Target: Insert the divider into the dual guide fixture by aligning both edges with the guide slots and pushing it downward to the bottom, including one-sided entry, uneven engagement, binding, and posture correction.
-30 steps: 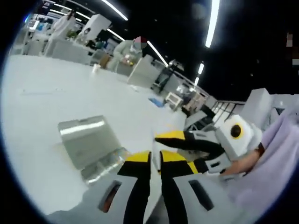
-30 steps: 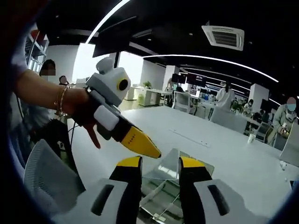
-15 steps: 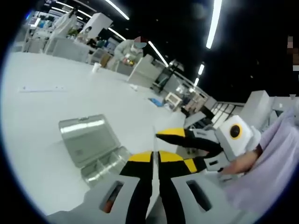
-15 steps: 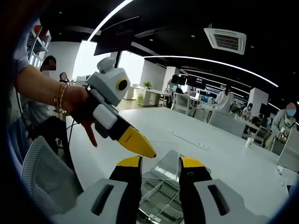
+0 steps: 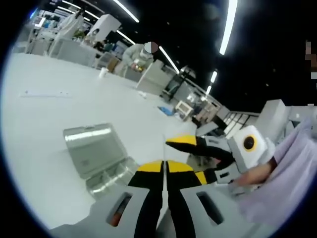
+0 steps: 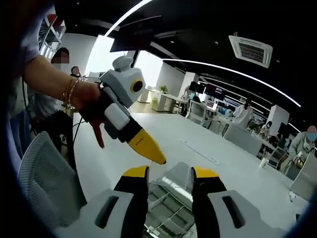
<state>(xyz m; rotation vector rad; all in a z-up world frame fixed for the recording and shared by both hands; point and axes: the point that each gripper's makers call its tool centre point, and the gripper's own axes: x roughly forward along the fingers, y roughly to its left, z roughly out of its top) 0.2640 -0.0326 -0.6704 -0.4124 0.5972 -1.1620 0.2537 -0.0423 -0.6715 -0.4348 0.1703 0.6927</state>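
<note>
The fixture is a clear plastic box [image 5: 106, 173] with its lid [image 5: 91, 148] thrown open, lying on the white table left of my left gripper [image 5: 164, 166]. That gripper's yellow-tipped jaws are pressed together on a thin pale sheet seen edge-on, the divider [image 5: 164, 143], which sticks up past the tips. My right gripper [image 5: 188, 157] reaches in from the right, just beyond the left jaws. In the right gripper view my right gripper [image 6: 171, 172] stands open above the clear box [image 6: 166, 196], with nothing between its jaws. The left gripper [image 6: 156, 157] points down toward the box from the upper left.
The white table [image 5: 44, 114] runs wide to the left, with a thin strip [image 5: 44, 93] and a paper cup [image 5: 102, 72] far off. A grey mesh chair [image 6: 44, 183] stands by the table's near edge. A person's hand [image 6: 86, 101] holds the left gripper. People sit at distant desks.
The left jaws have drawn together from a narrow gap to nearly touching. In the right gripper view the left gripper sits slightly higher and nearer. The box has not moved.
</note>
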